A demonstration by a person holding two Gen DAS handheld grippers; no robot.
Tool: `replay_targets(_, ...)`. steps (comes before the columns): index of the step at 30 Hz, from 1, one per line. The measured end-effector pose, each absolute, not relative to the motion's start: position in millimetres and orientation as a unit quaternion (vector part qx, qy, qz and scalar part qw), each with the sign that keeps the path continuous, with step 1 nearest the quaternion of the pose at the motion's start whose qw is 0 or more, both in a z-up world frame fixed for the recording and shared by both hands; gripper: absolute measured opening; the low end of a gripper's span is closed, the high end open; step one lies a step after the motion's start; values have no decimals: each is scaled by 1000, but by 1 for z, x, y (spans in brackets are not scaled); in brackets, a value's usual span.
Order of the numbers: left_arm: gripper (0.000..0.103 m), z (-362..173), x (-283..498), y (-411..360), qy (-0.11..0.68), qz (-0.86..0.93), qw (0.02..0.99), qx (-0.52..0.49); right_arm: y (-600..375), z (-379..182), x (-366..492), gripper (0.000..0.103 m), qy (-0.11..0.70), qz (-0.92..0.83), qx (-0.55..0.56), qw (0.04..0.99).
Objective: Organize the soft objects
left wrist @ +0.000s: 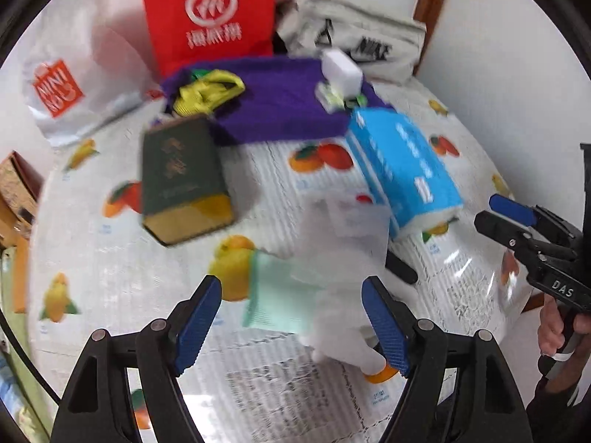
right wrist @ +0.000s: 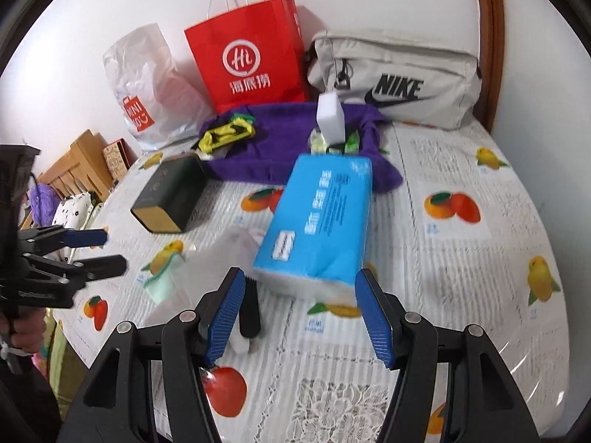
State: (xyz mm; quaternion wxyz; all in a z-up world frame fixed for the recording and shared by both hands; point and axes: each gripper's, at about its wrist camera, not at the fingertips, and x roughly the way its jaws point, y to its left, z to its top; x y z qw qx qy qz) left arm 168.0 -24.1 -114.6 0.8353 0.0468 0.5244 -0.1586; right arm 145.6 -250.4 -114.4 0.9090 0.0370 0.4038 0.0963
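Note:
A white plush toy (left wrist: 340, 280) with a mint-green cloth and a paper tag lies on the fruit-print tablecloth (left wrist: 110, 277). My left gripper (left wrist: 291, 326) hangs open just over it; its right pad overlaps the toy and its left pad stands apart. A blue tissue pack (right wrist: 317, 221) lies with its near end just beyond my open right gripper (right wrist: 301, 317). The same toy (right wrist: 236, 254) is a blur left of the right gripper. Each gripper shows in the other's view: left gripper (right wrist: 110, 251), right gripper (left wrist: 487, 210), tissue pack (left wrist: 402, 170).
At the back lies a purple towel (right wrist: 280, 147) carrying a white sponge block (right wrist: 330, 118) and a yellow-green item (right wrist: 225, 133). A dark green tin (right wrist: 170, 192) lies to the left. A red paper bag (right wrist: 247, 62), a white plastic bag (right wrist: 147, 88) and a grey Nike bag (right wrist: 399, 77) line the wall.

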Motion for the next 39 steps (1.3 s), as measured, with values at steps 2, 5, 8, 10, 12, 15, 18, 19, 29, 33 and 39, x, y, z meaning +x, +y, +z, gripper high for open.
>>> replay_targets(2,77,-132,168,-31,541,-162,824,45,-252,-123,146,62,411,93,35,906)
replay_targets(5,77,-153,163,-38,554,-176,812,41,-255,-136,146,62,422,93,42,901)
replay_targets(8,77,-169,159,-42,564,-179,804,50,-257,-144,146,62,432,97,54,895)
replay_targets(10,77,-177,160,-44,569,-177,801,49,-256,-148,146,62,436,104,54,892)
replay_targets(12,83,-178,161,-47,562,-178,806,51,-251,-150,144,62,437,107,48,892)
replay_targets(15,83,-180,163,-54,555,-169,812,66,-245,-153,142,62,442,116,47,888)
replay_targets(18,57,-181,159,-62,533,-173,821,107,-236,-153,139,62,442,126,46,887)
replay_targets(19,45,-179,156,-61,530,-184,821,105,-233,-152,138,62,442,128,43,887)
replay_targets(29,22,-172,134,-2,544,-151,822,68,-193,-152,138,62,440,169,22,882)
replay_targets(33,23,-172,132,27,548,-127,825,55,-163,-154,149,62,436,197,-3,878)
replay_targets(39,26,-171,141,59,544,-102,833,21,-128,-160,175,62,421,206,-50,882)
